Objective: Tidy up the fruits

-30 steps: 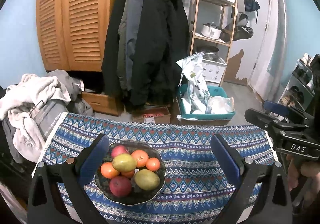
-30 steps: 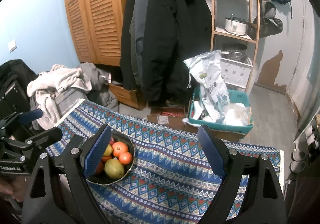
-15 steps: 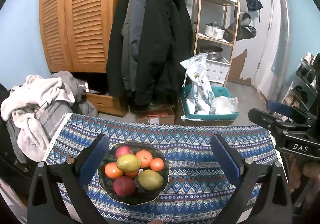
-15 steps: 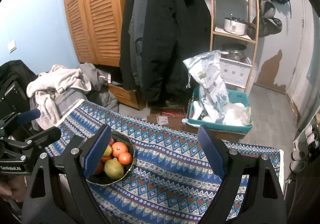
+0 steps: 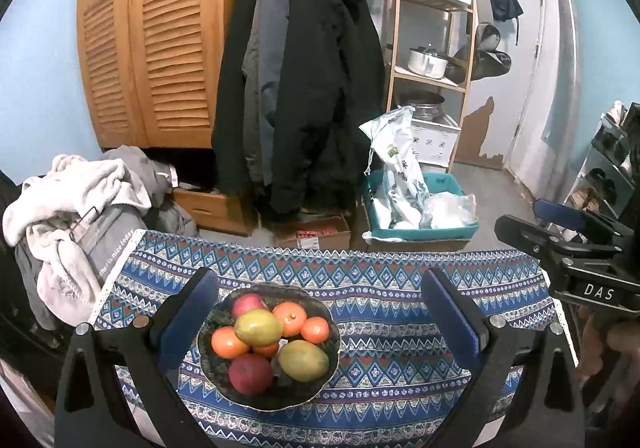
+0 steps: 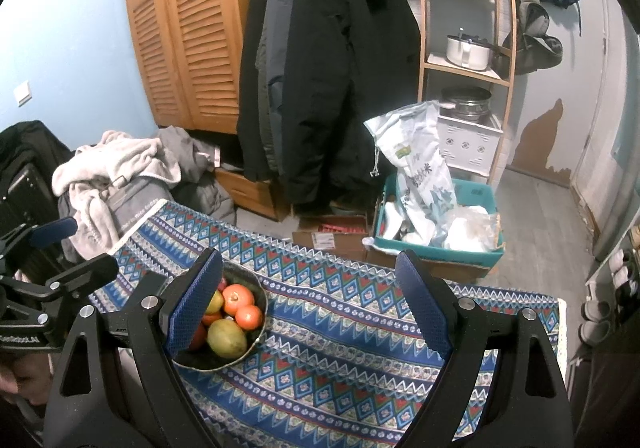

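Note:
A dark bowl (image 5: 320, 380) of fruit sits on the table's patterned blue cloth (image 5: 380, 288). It holds two yellow-green mangoes (image 5: 303, 360), red apples (image 5: 250, 373) and several oranges (image 5: 315, 329). My left gripper (image 5: 320, 320) is open and empty, held above and just in front of the bowl. My right gripper (image 6: 308, 300) is open and empty, to the right of the bowl (image 6: 256, 336); its left finger hides part of the fruit. Each gripper shows at the edge of the other's view.
The cloth (image 6: 340, 348) covers the table right of the bowl. Behind the table are hanging dark coats (image 5: 300, 96), a pile of clothes (image 5: 80, 208) at left, a teal box with bags (image 5: 420, 208) on the floor and a wooden shelf (image 5: 432, 48).
The left gripper has drawn back and shifted slightly left, so the bowl sits more to the right between its fingers. The right gripper has barely moved.

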`<state>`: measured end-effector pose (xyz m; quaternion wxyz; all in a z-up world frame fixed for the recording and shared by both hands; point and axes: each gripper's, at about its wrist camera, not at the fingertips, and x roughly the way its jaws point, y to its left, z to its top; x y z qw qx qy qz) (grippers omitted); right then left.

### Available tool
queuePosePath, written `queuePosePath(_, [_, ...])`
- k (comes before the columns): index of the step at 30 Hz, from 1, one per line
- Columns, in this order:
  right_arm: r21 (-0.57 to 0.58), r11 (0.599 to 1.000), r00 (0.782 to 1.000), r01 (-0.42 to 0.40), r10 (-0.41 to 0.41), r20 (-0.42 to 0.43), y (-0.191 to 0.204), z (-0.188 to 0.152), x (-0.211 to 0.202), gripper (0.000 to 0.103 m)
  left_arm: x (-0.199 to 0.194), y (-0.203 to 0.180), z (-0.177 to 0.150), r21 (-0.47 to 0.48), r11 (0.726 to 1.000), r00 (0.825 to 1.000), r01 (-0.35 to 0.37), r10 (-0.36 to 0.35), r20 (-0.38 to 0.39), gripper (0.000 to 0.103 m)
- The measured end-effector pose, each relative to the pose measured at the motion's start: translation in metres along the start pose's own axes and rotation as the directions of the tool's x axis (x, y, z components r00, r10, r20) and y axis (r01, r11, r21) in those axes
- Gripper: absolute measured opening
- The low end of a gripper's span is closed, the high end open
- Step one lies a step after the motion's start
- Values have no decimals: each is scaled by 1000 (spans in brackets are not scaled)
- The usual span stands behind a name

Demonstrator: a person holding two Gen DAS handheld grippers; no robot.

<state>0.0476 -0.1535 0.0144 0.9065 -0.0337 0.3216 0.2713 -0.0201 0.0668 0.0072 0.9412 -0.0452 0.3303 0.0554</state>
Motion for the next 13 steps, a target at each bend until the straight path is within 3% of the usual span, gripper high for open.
queuePosePath(13, [1,1000,1000,1,-1,0,-3,1,0,87,2,1,1,-10,1000,1000,11,-11,-12,102])
